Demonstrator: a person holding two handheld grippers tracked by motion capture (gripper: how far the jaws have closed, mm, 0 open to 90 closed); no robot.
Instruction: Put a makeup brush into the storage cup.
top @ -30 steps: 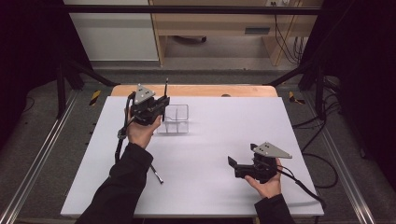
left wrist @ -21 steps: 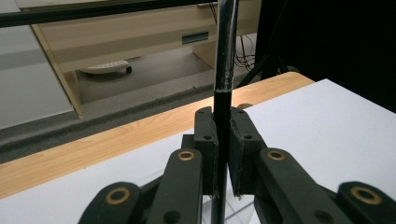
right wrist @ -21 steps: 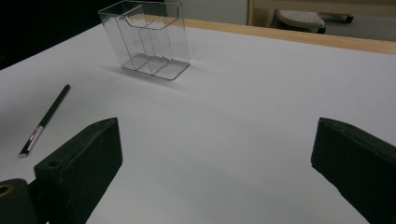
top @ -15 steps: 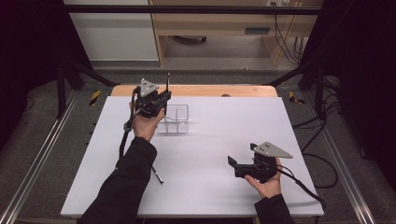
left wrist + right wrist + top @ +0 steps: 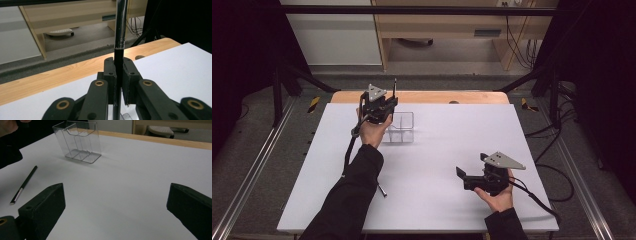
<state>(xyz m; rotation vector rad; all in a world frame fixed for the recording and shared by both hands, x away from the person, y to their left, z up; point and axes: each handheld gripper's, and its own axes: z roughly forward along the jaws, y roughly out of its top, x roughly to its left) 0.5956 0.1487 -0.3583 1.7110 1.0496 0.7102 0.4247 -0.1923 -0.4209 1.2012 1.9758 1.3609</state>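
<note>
Brush held upright over the clear organiser near the tabletop's far edge.

Left gripper (image 5: 384, 102) has its jaws clenched on a slim brush (image 5: 119, 32), black handle below and metal ferrule above, standing vertical just beside the clear compartment holder (image 5: 399, 127). Right gripper (image 5: 472, 179) waits near the front right corner, jaws released and wide. A second brush (image 5: 23, 185) lies near the left edge. The light holder could tip or slide if the handle catches its rim instead of entering a compartment.

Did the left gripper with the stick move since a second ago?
Yes. The left gripper, shut on the thin stick, has moved toward the table's far wooden edge, now beside the clear plastic holder's far left corner.
</note>
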